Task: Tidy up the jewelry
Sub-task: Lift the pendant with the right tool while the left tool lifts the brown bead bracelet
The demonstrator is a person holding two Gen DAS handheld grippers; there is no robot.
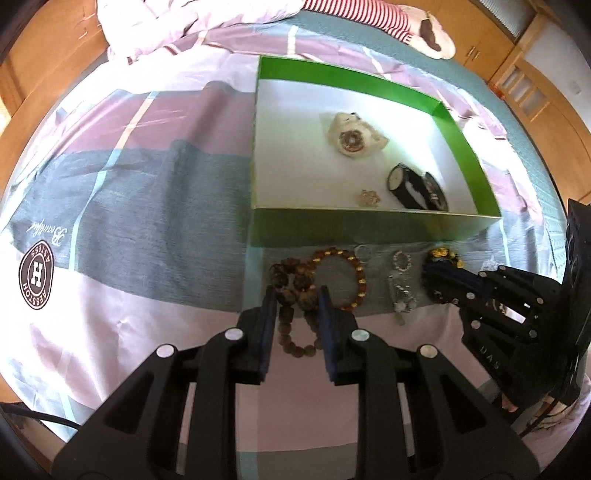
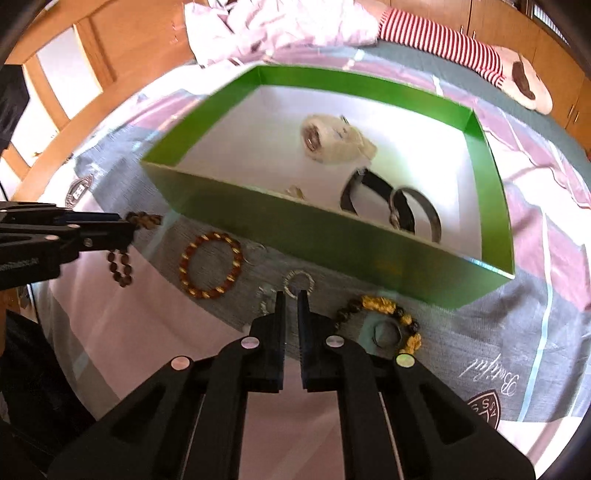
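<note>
A green box with a white floor lies on the bed; inside are a cream watch, black watches and a small brooch. In front lie a dark brown bead bracelet, an amber bead bracelet, a silver chain with ring and a black-and-yellow bead bracelet. My left gripper is open, its fingers straddling the brown bracelet. My right gripper is nearly closed over the silver chain.
The bedsheet has pink, grey and white patches. A crumpled quilt and a striped plush toy lie at the far end. Wooden cabinets surround the bed.
</note>
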